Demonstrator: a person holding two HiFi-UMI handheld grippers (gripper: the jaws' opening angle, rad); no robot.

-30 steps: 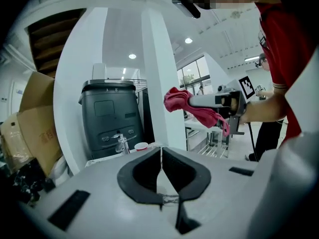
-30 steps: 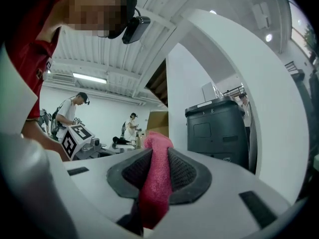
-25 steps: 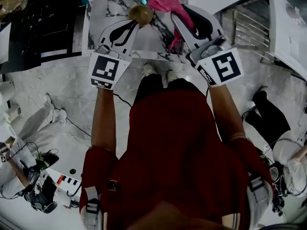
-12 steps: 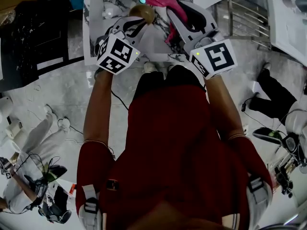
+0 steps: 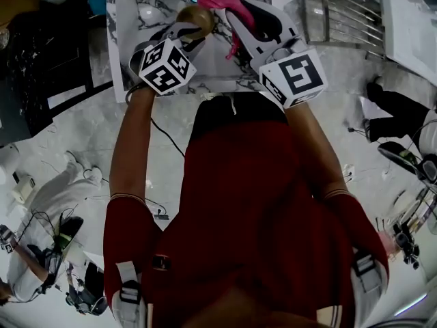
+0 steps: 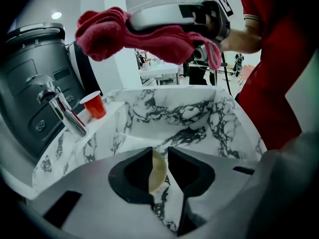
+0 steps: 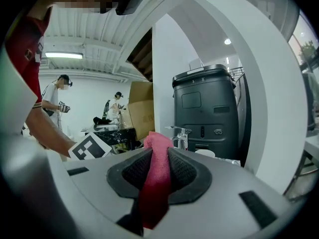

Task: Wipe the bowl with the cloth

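While left tool grips bowl above marble sink, right tool clamps cloth.

A white marble-veined sink lies just beyond the left gripper's fingers. Up and to the left of them, a chrome faucet stands on the sink's ledge with a red cup just beside it. A dark grey machine rises behind the faucet, farther left.
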